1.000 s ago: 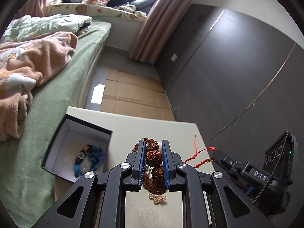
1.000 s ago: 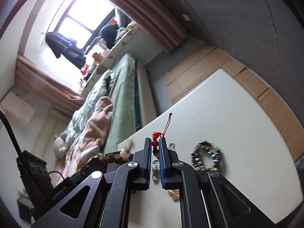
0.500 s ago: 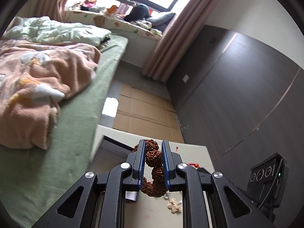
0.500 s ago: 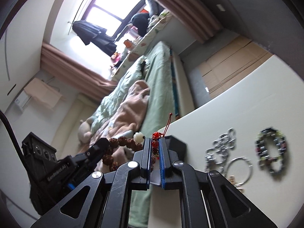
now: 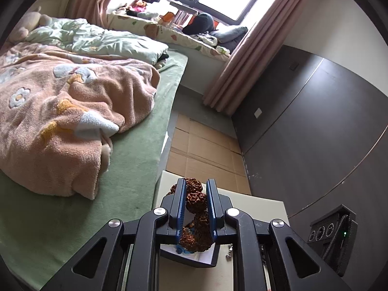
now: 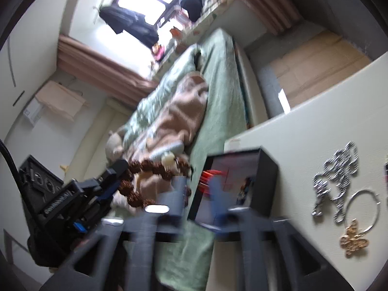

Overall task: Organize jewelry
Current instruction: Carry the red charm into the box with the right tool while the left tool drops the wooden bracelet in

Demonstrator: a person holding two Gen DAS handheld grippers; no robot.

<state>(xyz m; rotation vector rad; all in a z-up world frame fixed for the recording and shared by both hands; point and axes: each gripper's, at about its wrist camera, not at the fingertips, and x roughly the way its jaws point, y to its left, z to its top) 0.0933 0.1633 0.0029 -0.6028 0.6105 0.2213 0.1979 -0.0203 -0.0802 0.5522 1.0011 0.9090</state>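
Note:
My left gripper (image 5: 196, 202) is shut on a bracelet of big brown rough beads (image 5: 196, 200) and holds it above a dark open jewelry box (image 5: 201, 258). In the right wrist view the same bracelet (image 6: 155, 167) hangs from the left gripper (image 6: 114, 172) left of the box (image 6: 264, 169). My right gripper (image 6: 197, 189) is blurred, with its fingers apart, right at the box's open side. A red streak, the red bead string (image 6: 209, 173), shows between the fingers, smeared by motion.
On the cream table (image 6: 315, 131) to the right of the box lie a silver chain (image 6: 337, 169), a thin silver ring (image 6: 362, 207) and a gold charm (image 6: 352, 240). A bed with a pink blanket (image 5: 60, 111) runs along the table's left side.
Both grippers moved left over the box. The right gripper's fingers have spread apart from shut on the red string. The left gripper keeps its hold on the brown bracelet.

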